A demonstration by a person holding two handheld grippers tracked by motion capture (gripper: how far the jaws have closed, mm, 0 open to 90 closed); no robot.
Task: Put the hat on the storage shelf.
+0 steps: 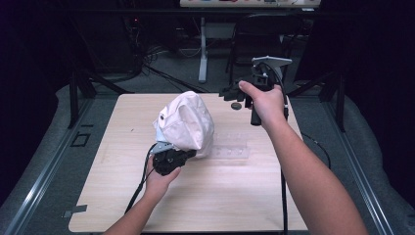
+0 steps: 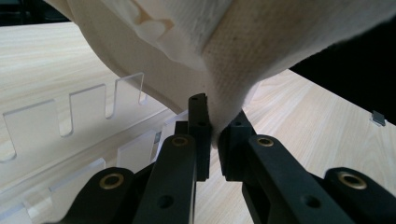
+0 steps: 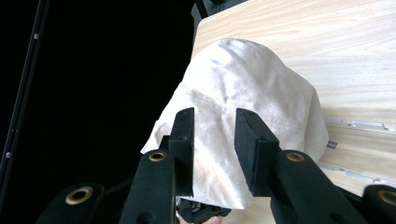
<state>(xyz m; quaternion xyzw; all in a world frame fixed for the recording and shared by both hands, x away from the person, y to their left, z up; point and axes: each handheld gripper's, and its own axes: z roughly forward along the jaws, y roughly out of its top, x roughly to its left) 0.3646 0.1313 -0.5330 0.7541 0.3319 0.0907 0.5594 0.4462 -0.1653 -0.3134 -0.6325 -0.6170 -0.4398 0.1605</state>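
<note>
Fingers (image 2: pixel 201 135) of the left gripper (image 1: pixel 169 159) were clamped on the hem of a cream hat (image 1: pixel 188 122), held raised above mid-table (image 1: pixel 117 196). Right gripper (image 1: pixel 232 93) was held far right, jaws parted, nothing between them. A clear slotted rack (image 1: pixel 235 152) lay right of the hat.

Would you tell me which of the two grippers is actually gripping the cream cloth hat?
The left gripper, at the hat's lower edge: its fingers pinch the fabric. The right gripper is raised above the table's far side, open.
</note>
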